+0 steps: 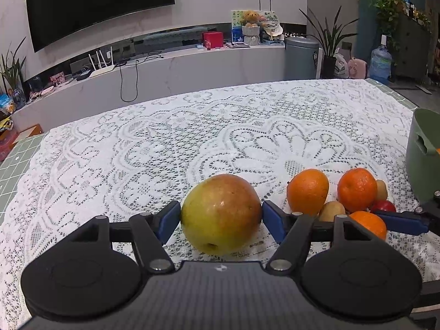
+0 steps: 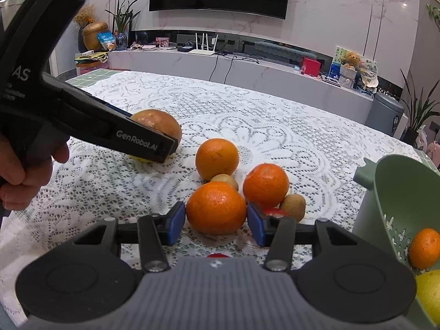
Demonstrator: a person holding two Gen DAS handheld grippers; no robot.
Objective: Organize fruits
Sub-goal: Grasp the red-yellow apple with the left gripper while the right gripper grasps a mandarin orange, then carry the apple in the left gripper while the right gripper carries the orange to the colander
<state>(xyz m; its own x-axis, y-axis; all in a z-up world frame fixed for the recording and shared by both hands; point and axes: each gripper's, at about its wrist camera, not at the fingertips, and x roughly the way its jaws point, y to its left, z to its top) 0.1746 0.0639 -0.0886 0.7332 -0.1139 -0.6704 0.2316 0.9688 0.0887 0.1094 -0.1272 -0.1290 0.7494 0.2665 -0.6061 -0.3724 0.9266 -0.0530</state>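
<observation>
A large yellow-red fruit (image 1: 220, 209) rests on the lace tablecloth (image 1: 165, 151), and my left gripper (image 1: 220, 220) is shut on it, a blue pad against each side. The right wrist view shows that fruit (image 2: 162, 122) behind a left finger (image 2: 143, 143). My right gripper (image 2: 216, 217) is shut on the nearest orange (image 2: 216, 206), which sits on the cloth; the left wrist view has that orange (image 1: 370, 222) beside a right finger (image 1: 401, 221). Two more oranges (image 2: 217, 159) (image 2: 266, 185), two small brown fruits (image 2: 293, 206) and a red fruit (image 2: 275, 212) crowd around it.
A green colander basket (image 2: 398, 192) stands at the right, tilted toward me, with an orange (image 2: 425, 247) and a yellow fruit (image 2: 429, 294) inside. A hand (image 2: 24, 165) holds the left gripper's handle. A TV shelf runs behind the table.
</observation>
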